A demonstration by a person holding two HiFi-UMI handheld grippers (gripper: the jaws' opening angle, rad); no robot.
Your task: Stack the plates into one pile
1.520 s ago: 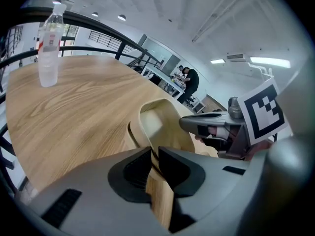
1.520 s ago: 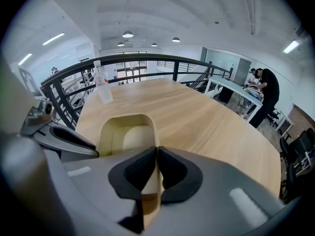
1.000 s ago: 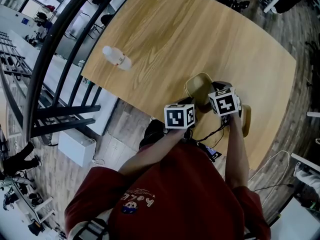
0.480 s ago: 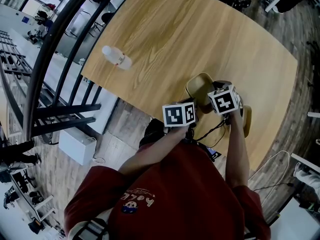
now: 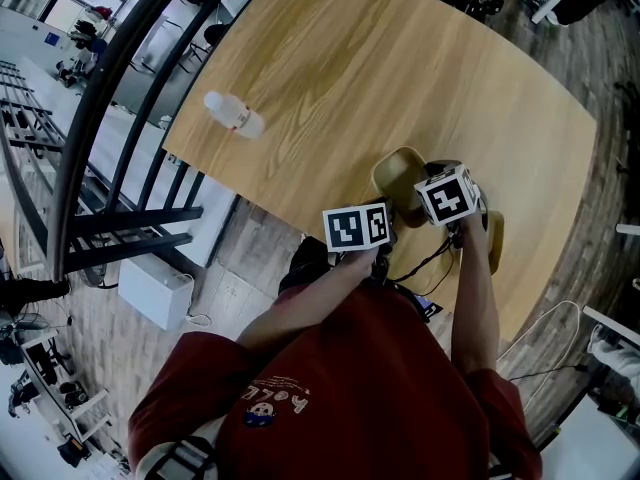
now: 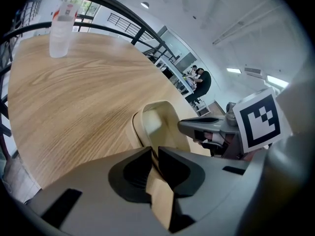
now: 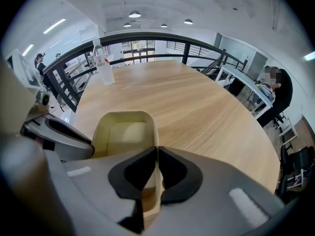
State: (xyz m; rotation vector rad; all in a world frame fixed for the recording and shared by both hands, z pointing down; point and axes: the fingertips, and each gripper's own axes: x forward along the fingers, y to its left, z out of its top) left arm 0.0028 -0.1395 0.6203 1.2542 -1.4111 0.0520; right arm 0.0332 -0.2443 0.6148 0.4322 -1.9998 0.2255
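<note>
A cream, square-cornered plate [image 5: 398,178] lies on the wooden table [image 5: 350,58] just ahead of both grippers. In the left gripper view, my left gripper [image 6: 155,154] pinches a plate's [image 6: 156,124] near rim; its jaws have just been closing with that rim between them. In the right gripper view, my right gripper [image 7: 156,156] is shut on the right rim of a plate [image 7: 123,136]. Whether both hold the same plate I cannot tell. The marker cubes [image 5: 356,228] [image 5: 447,196] hide the jaws in the head view. Another plate [image 5: 493,240] shows beside my right forearm.
A clear water bottle [image 5: 233,115] [image 6: 63,21] [image 7: 103,63] stands near the table's far left edge. A dark metal railing [image 5: 110,98] runs past that edge. The table's near edge [image 5: 270,213] is close to my body. Seated people are far behind.
The left gripper's cube has rolled a little and shifted slightly left. The right gripper and the plates stay where they were.
</note>
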